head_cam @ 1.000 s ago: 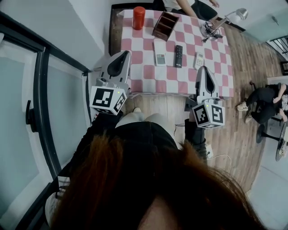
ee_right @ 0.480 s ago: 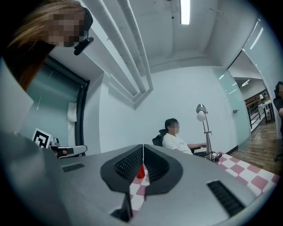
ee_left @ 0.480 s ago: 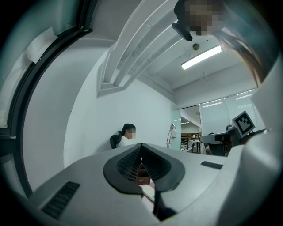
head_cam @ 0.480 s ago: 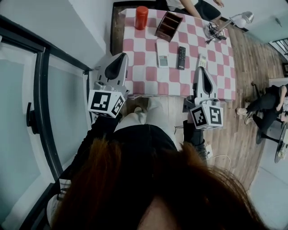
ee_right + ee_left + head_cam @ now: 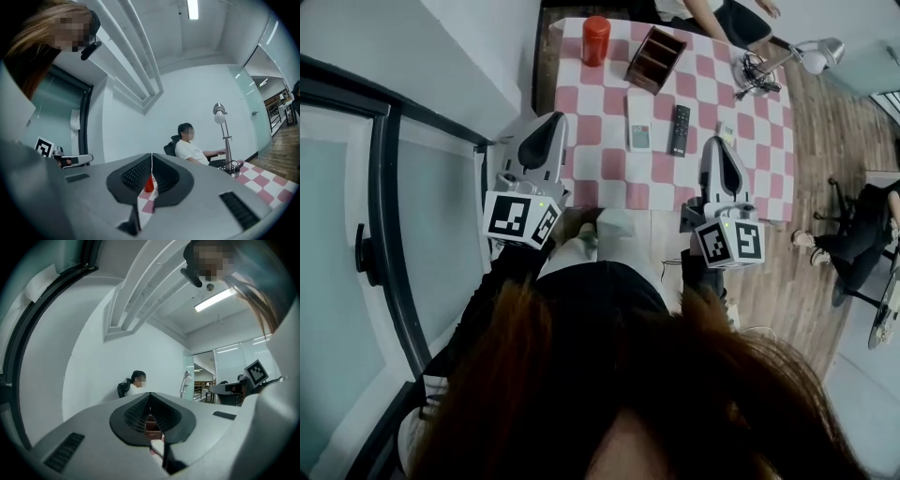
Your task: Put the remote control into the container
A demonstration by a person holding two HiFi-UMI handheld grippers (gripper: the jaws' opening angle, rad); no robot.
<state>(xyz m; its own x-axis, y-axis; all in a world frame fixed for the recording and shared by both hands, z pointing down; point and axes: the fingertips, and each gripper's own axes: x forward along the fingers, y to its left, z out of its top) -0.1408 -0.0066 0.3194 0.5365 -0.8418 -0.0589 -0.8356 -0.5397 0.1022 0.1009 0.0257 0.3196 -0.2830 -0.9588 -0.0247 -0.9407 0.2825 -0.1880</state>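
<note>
A red-and-white checked table [image 5: 609, 164] holds a black remote [image 5: 680, 130], a white remote [image 5: 638, 132] beside it and a smaller white remote [image 5: 727, 132] at the right. A brown wooden container [image 5: 655, 59] with compartments stands farther back. My left gripper [image 5: 555, 120] is shut and empty, off the table's near left corner. My right gripper [image 5: 718, 143] is shut and empty too, its tip over the near edge just short of the small white remote. In the left gripper view the left gripper [image 5: 150, 397] points at the container [image 5: 151, 425].
A red canister [image 5: 594, 40] stands at the back left of the table, a desk lamp [image 5: 811, 58] with coiled cables [image 5: 757, 70] at the back right. A person [image 5: 712, 14] sits behind the table, another [image 5: 862, 230] at the right. A glass partition [image 5: 384, 234] runs along the left.
The table has come nearer in the head view. Both grippers have moved forward toward it, and the right one's tip now reaches the near edge. Both stay shut.
</note>
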